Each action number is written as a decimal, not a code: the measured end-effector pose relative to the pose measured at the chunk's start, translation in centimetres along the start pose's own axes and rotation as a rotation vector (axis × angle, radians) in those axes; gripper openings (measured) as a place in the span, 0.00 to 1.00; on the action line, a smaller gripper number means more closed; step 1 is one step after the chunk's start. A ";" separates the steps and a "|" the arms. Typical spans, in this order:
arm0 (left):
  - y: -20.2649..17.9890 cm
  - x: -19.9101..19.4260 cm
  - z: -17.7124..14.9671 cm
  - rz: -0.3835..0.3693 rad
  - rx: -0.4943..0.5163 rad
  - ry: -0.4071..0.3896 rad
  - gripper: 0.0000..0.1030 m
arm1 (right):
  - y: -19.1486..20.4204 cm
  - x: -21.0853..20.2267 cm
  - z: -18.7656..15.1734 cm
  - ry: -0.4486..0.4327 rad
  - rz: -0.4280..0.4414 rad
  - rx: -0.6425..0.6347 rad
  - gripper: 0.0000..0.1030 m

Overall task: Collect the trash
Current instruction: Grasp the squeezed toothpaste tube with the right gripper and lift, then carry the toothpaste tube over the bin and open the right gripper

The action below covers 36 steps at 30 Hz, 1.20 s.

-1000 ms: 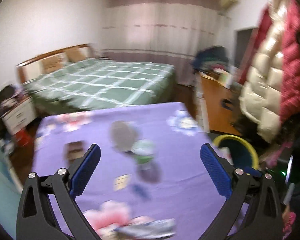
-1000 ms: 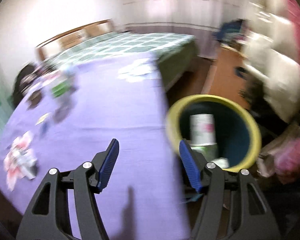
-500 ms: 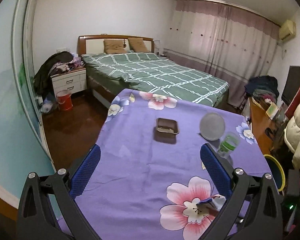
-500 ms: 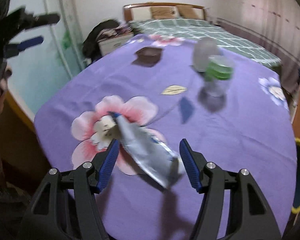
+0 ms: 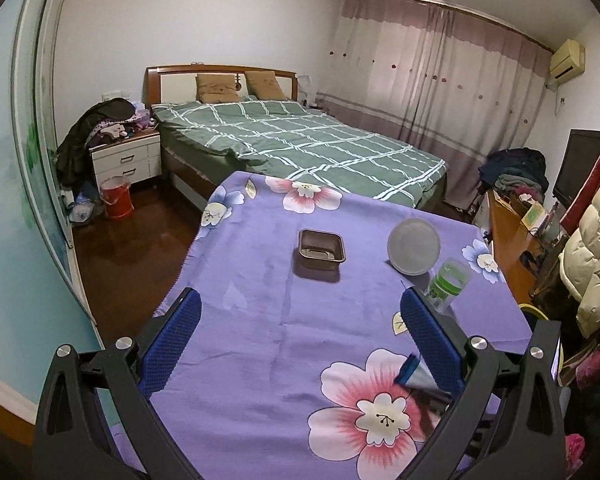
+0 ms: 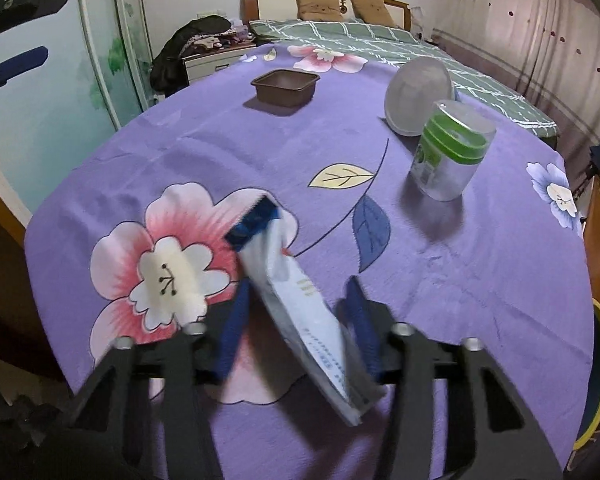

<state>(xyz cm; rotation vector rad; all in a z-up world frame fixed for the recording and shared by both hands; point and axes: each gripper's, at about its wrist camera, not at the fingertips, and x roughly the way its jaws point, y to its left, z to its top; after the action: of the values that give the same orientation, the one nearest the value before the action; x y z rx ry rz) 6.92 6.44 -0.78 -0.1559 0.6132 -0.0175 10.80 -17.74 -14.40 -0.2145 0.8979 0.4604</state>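
The right tongs are closing in around a white and blue wrapper, which is lying on the purple surface over a big pink flower print. The blue pads are blurred, so whether they are already pinching the wrapper cannot be told. The left tongs are hanging wide apart with nothing between them, over the bare cloth. Farther on, a clear jar with a green band is standing near a round see-through lid. A brown tray is sitting beyond, near the far end. A green bed is standing behind the surface.
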 end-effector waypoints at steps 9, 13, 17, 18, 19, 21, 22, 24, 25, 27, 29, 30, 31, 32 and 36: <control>-1.5 1.4 -0.2 -0.022 0.021 0.031 0.95 | -3.6 -1.1 -0.1 -0.025 0.029 0.101 0.07; -2.5 2.2 -0.4 -0.039 0.037 0.047 0.95 | -5.4 -2.4 -0.5 -0.053 0.007 0.145 0.07; -3.5 2.8 -0.6 -0.054 0.054 0.062 0.95 | -7.9 -4.0 -1.3 -0.078 -0.028 0.198 0.08; -3.8 3.0 -0.6 -0.058 0.059 0.065 0.95 | -8.8 -4.4 -1.5 -0.083 -0.040 0.216 0.08; -4.2 3.1 -0.7 -0.063 0.065 0.068 0.95 | -9.7 -4.7 -1.8 -0.087 -0.054 0.237 0.08; -4.8 3.5 -0.8 -0.071 0.075 0.075 0.95 | -11.6 -5.3 -2.3 -0.096 -0.080 0.279 0.08; -5.0 3.6 -0.8 -0.074 0.078 0.078 0.95 | -12.7 -5.7 -2.7 -0.101 -0.097 0.304 0.08; -5.5 3.9 -0.9 -0.080 0.086 0.085 0.95 | -14.8 -6.4 -3.3 -0.110 -0.133 0.348 0.08; -5.8 4.1 -0.9 -0.084 0.091 0.088 0.95 | -16.0 -6.7 -3.7 -0.114 -0.155 0.374 0.08; -6.1 4.3 -1.0 -0.091 0.098 0.093 0.95 | -18.6 -7.3 -4.7 -0.118 -0.199 0.430 0.08; -6.4 4.6 -1.0 -0.096 0.108 0.099 0.95 | -20.8 -7.8 -5.5 -0.120 -0.235 0.477 0.08; -6.7 4.9 -1.1 -0.097 0.113 0.106 0.95 | -22.1 -8.1 -6.0 -0.120 -0.257 0.505 0.08; -6.7 5.1 -1.1 -0.098 0.114 0.110 0.95 | -23.4 -8.4 -6.5 -0.121 -0.283 0.532 0.08; -6.8 5.3 -1.2 -0.099 0.114 0.114 0.95 | -24.3 -8.5 -6.9 -0.120 -0.307 0.550 0.08; -7.6 6.4 -1.3 -0.116 0.124 0.137 0.95 | -28.3 -8.8 -8.8 -0.088 -0.430 0.627 0.08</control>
<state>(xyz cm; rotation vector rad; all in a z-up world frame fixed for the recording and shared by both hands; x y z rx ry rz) 11.60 -1.69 -4.35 -0.0698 0.7373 -0.1791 13.28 -48.56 -13.13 0.1867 0.8413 -0.2171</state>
